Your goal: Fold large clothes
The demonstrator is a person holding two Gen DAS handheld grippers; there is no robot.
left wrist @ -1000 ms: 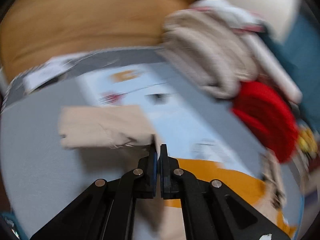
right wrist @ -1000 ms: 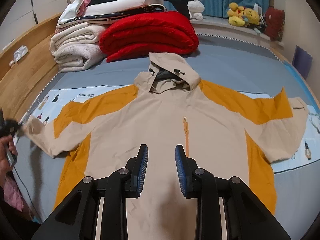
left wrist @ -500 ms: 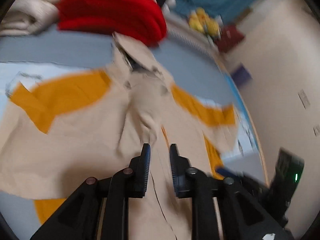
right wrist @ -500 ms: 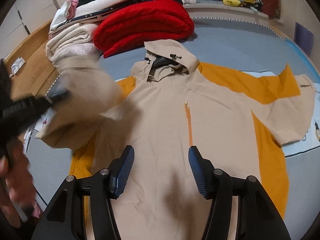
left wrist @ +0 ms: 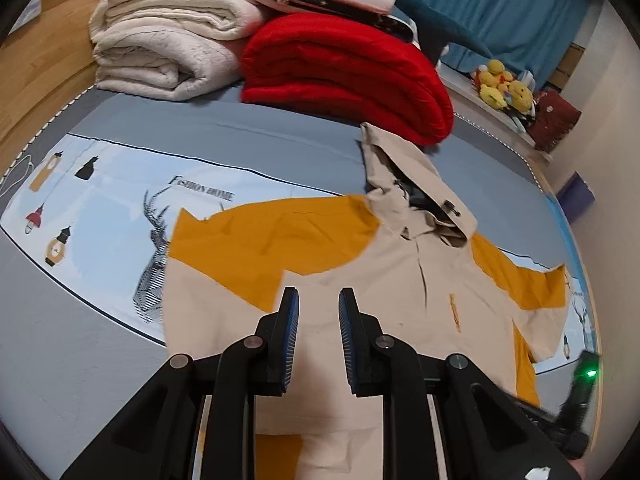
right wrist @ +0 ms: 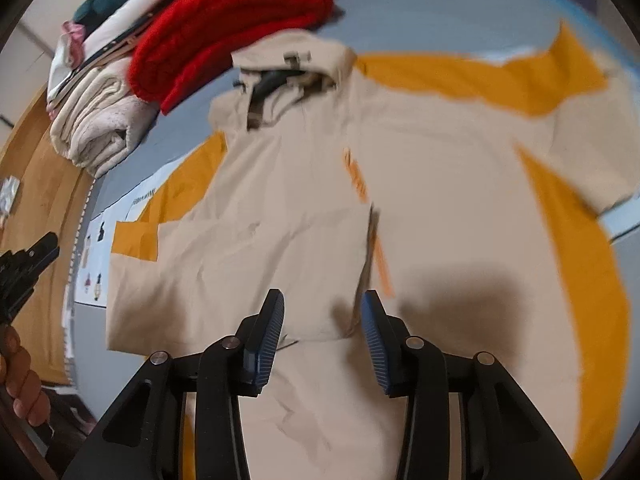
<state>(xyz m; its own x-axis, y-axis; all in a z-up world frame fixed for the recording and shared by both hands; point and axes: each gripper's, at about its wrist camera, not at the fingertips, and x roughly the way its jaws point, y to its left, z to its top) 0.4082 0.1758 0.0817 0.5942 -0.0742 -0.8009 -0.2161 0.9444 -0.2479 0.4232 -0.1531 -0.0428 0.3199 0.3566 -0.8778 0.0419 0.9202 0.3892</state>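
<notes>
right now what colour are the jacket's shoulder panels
Mustard orange against a beige body, clearest in the left wrist view on the jacket.

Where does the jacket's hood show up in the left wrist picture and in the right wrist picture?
Left wrist view: the hood lies upper right of centre, just below the red blanket.
Right wrist view: the hood lies top centre, blurred, right of the red blanket.
Shared landmark: the red blanket, with folded cream blankets beside it in both views.
</notes>
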